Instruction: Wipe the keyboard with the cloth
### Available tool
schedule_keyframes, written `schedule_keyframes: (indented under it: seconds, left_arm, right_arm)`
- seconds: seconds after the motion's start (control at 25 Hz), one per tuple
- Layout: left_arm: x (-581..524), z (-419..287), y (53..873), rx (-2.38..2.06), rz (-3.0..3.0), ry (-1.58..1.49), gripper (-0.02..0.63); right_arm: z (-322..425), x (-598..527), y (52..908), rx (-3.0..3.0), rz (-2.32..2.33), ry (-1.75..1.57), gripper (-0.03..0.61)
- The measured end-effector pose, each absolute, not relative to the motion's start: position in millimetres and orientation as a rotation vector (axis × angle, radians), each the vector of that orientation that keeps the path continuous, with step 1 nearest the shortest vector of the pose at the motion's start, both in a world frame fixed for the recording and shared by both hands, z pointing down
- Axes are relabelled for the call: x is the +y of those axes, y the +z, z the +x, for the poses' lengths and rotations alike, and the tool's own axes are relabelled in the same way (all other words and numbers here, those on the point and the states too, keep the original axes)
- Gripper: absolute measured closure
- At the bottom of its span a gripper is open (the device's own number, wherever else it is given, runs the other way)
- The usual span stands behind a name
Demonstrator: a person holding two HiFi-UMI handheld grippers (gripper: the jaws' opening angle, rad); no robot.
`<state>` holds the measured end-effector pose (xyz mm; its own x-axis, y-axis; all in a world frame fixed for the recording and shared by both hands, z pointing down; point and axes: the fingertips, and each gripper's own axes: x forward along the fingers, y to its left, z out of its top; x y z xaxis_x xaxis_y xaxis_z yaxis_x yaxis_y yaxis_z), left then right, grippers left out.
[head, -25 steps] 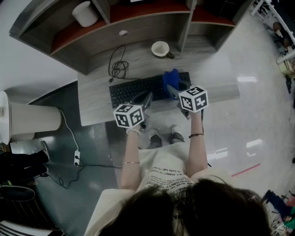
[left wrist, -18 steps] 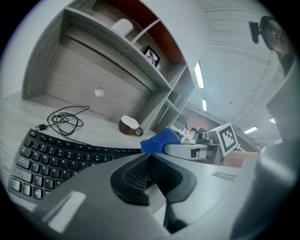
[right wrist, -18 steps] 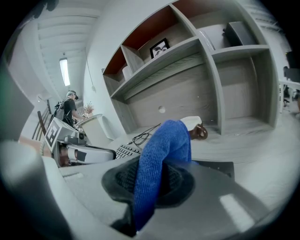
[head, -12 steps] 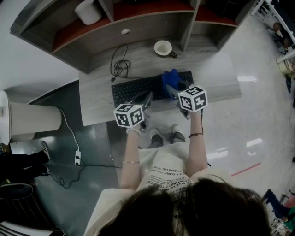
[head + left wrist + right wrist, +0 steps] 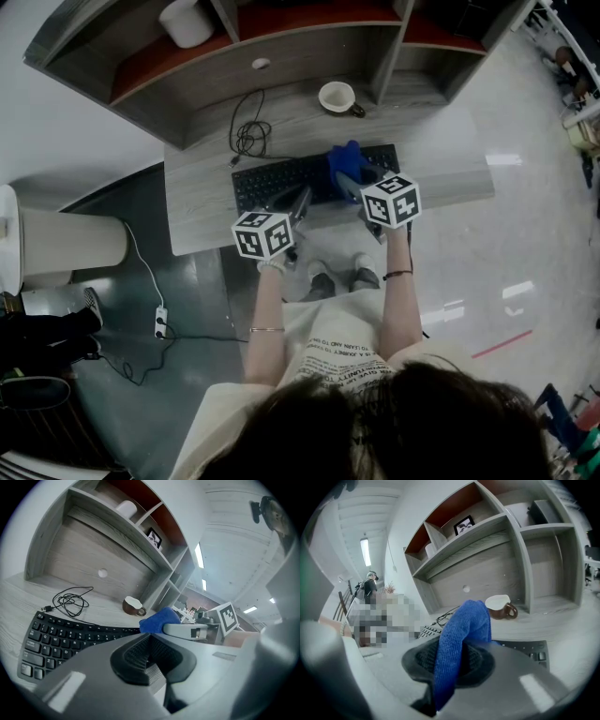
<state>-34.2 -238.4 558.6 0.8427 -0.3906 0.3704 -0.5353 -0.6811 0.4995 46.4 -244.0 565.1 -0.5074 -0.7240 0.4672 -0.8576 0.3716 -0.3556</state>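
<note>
Grey wood tabletop (image 5: 197, 211) with a shelf unit (image 5: 309, 42) along the far edge, seen from pretty much straight above. Black keyboard (image 5: 272, 183) sits toward the near edge. Far of it there's a tangled black cable (image 5: 248, 141) on the left and a brown cup (image 5: 336, 96) with a white inside on the right.

Right hand-held gripper (image 5: 352, 186) is clamped on the blue cloth (image 5: 345, 159), jaws pinched tight on it, and a bunch of the fabric pokes out past the tips. From above, the cloth is over the right part of the keyboard, but I honestly can't tell if it's pressing on the keys.

Left hand-held gripper (image 5: 302, 195) has its jaws closed together with nothing between them. It's over the near edge of the keyboard, just left of the other one.

White container (image 5: 186, 23) on the upper left shelf, plus a small framed picture (image 5: 463, 525) up there too.
</note>
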Motion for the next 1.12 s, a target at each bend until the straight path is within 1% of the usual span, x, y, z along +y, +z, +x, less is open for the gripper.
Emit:
schedule_keyframes:
  seconds: [1.12]
  left_arm:
    - [-249.8, -90.9, 560.8, -0.722, 2.386, 0.28, 0.612]
  right_arm:
    - [-7.6, -256.9, 568.6, -2.406, 1.375, 0.832, 0.52]
